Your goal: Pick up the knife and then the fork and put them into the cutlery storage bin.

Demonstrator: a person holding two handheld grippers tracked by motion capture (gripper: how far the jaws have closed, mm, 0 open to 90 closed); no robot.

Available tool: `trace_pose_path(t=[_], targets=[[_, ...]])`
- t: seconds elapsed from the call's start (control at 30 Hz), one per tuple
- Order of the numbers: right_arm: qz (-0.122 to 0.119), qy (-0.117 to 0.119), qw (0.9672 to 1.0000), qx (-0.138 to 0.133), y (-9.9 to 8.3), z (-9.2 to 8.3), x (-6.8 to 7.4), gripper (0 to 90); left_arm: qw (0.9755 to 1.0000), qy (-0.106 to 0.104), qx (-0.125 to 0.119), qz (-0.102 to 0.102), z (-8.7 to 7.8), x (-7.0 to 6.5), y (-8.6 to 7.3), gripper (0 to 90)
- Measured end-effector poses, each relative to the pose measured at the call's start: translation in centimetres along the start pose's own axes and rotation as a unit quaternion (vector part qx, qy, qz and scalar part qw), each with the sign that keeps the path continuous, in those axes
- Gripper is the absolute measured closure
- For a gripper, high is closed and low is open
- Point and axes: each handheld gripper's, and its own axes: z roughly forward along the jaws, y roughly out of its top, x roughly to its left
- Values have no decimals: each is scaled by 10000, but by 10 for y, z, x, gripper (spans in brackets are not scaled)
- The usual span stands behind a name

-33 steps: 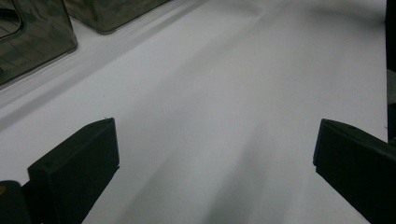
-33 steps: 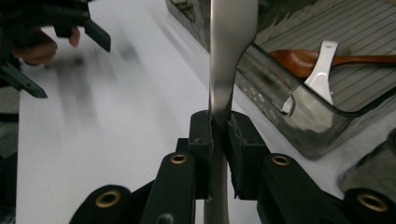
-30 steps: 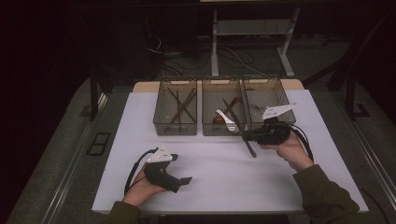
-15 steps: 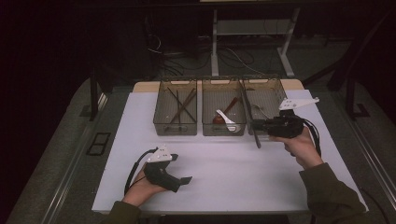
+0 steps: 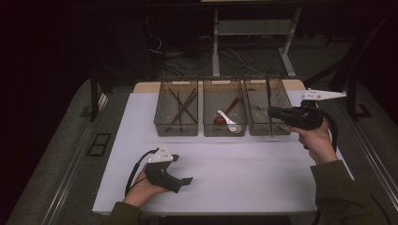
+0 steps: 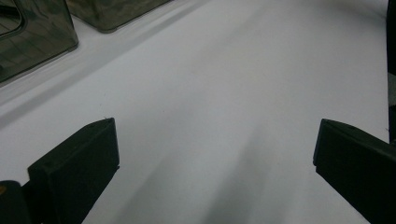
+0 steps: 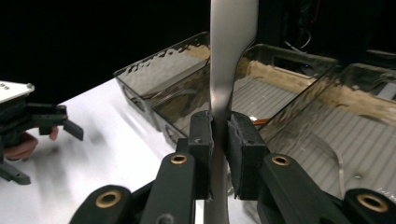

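The right gripper (image 5: pixel 273 113) is clenched on a metal utensil (image 7: pixel 227 60), its pads pinching the flat handle, which stands upright between them in the right gripper view. In the high view the utensil shows as a thin dark bar crossing the front wall of the right tray (image 5: pixel 267 101); which kind of utensil it is cannot be told, since its working end is out of frame or too dim. 3 clear trays stand in a row: the middle tray (image 5: pixel 224 107) sits just left of the right tray, the left tray (image 5: pixel 176 107) beyond it. The left gripper (image 5: pixel 187 180) rests on the white table (image 5: pixel 244 173) well in front of the right tray, jaws spread wide with nothing between them.
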Motion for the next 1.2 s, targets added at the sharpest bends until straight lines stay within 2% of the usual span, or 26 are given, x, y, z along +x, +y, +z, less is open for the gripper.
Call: trace_pose_path(t=[0.1, 0.37, 0.73, 1.03, 1.1, 1.2], targets=[[-34, -157, 9999, -26, 4, -2, -5, 800, 10000, 0, -8, 0, 0, 0, 0, 0], [61, -509, 9986, -134, 11, -3, -23, 800, 10000, -1, -1, -13, 0, 0, 0, 0], [135, -984, 9950, 114, 17, 7, -48, 800, 10000, -3, -5, -11, 0, 0, 0, 0], [317, -1198, 9903, 628, 12, 25, -68, 799, 10000, -3, 13, 4, 0, 0, 0, 0], [398, -1251, 9877, 848, 8, 32, -72, 799, 10000, -5, 13, 8, 0, 0, 0, 0], [520, -1303, 9821, 1257, 4, 43, -79, 799, 10000, -14, -4, 5, 1, 0, 1, 0]])
